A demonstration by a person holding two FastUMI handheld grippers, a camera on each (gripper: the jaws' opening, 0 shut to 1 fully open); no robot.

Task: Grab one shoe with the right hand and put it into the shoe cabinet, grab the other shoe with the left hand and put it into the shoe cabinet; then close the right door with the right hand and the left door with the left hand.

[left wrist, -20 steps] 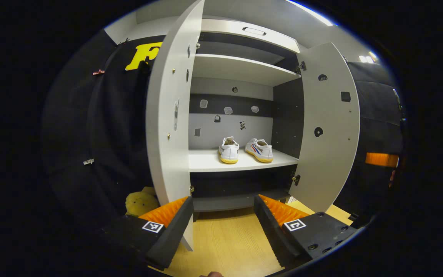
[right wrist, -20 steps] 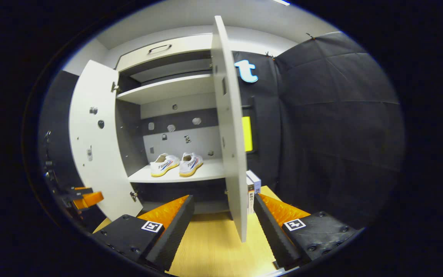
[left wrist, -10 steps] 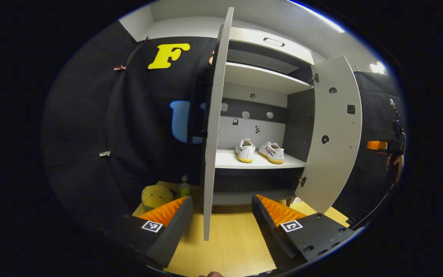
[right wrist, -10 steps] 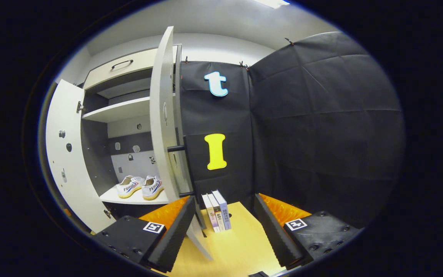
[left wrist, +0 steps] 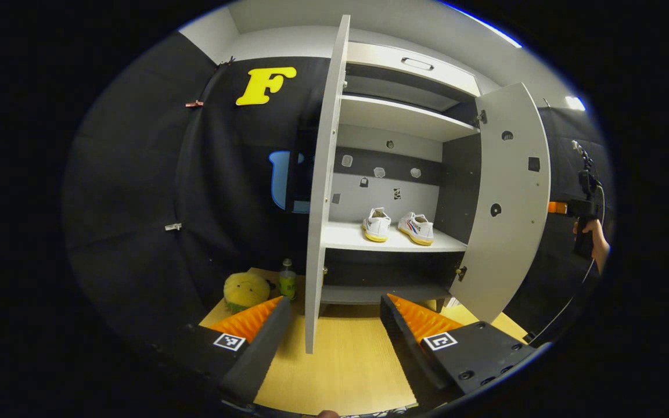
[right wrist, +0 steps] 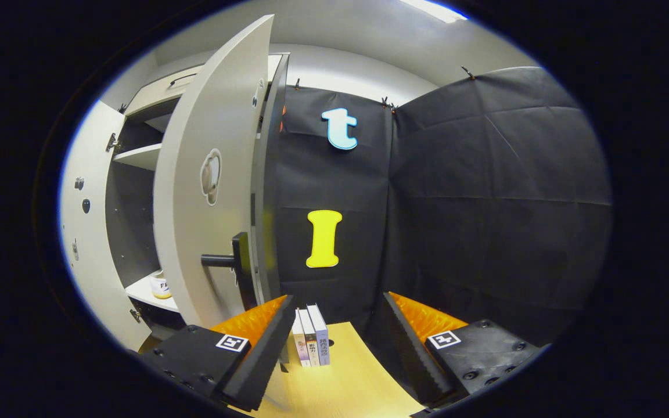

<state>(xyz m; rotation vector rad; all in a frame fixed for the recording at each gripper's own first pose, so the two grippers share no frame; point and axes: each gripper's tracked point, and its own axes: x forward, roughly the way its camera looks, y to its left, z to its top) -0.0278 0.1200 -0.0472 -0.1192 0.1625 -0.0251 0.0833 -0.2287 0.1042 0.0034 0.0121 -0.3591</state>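
Note:
Two white shoes [left wrist: 378, 224] [left wrist: 417, 227] stand side by side on the middle shelf [left wrist: 346, 237] of the open shoe cabinet. In the left gripper view the left door [left wrist: 323, 203] is seen edge-on, just beyond my open left gripper [left wrist: 331, 337]. The right door [left wrist: 511, 203] stands swung out, and a hand holds the other gripper [left wrist: 581, 208] behind it. In the right gripper view my open right gripper [right wrist: 334, 342] faces the right door's outer face [right wrist: 207, 220], whose dark handle [right wrist: 221, 260] is just above its left finger. One shoe's heel [right wrist: 160, 288] peeks past that door.
A yellow plush toy [left wrist: 245, 288] and a small bottle [left wrist: 287, 280] sit on the wooden floor [left wrist: 340, 366] left of the cabinet. Three books [right wrist: 309, 342] stand upright on the floor between the right gripper's fingers. Black cloth walls close in both sides.
The right gripper has swung round to the outside of the right door, whose handle now shows. The left gripper has shifted left, so the left door went from angled to edge-on.

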